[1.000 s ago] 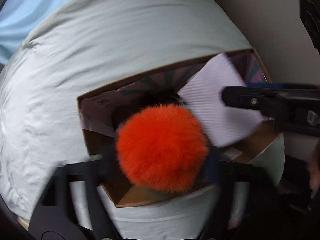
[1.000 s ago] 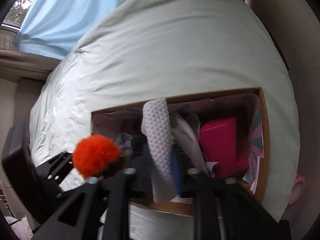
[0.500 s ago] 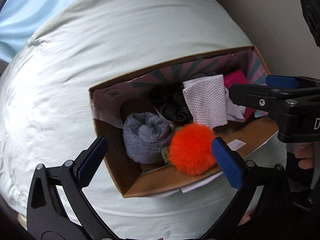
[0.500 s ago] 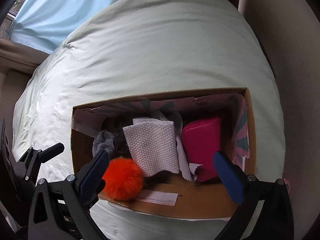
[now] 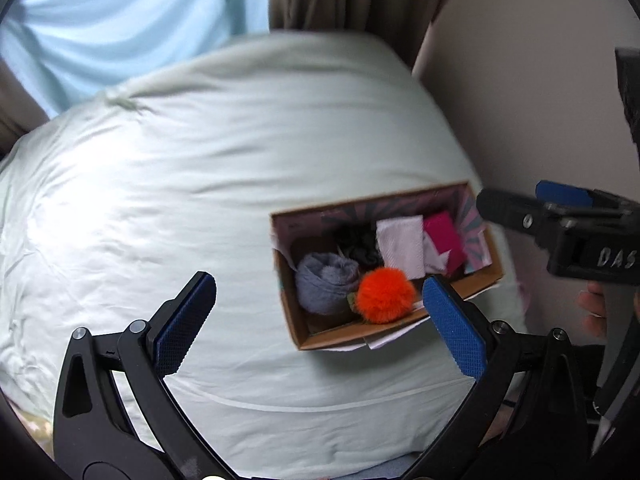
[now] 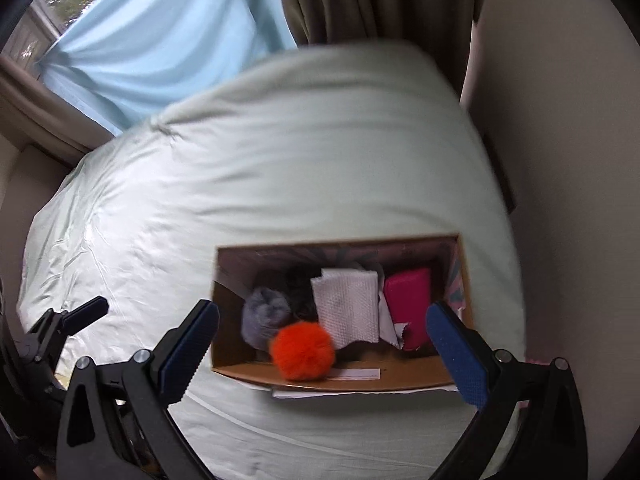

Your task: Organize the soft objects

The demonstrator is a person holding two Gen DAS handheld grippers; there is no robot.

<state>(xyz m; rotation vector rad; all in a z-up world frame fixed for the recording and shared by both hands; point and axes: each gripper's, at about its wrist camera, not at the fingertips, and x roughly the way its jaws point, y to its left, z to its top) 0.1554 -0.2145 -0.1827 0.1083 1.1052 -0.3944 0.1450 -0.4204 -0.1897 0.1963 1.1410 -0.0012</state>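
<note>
**Box packed, both grippers empty above the bed**

The cardboard box [image 6: 340, 376] sits on the pale green bedcover [image 6: 280, 160], near the wall side of the bed, and everything soft in view lies inside it. From the left end of the box there is a rolled grey sock [image 6: 264, 316], a dark bundle [image 6: 300, 284] behind it that is too blurred to name, a white textured cloth [image 6: 348, 308] lying flat in the middle, and a pink pouch [image 6: 410, 300] at the right end. The orange pompom [image 6: 302, 350] rests against the near wall of the box, touching the grey sock and just beside the white cloth.

The left gripper [image 5: 316, 320] hangs over the bedcover with its jaws spread wide and nothing between them. The right gripper [image 6: 320, 344] frames the box from above; its jaws have just been opening, now stand fully apart, and grasp nothing.

Judged from how things lie, the sorting looks close to finished: no loose soft item shows on the bedcover in either view. A scrap of pink [image 6: 536, 360] peeks out at the bed's right edge, too small to identify; if it is another soft thing, it may be what is left.
</note>
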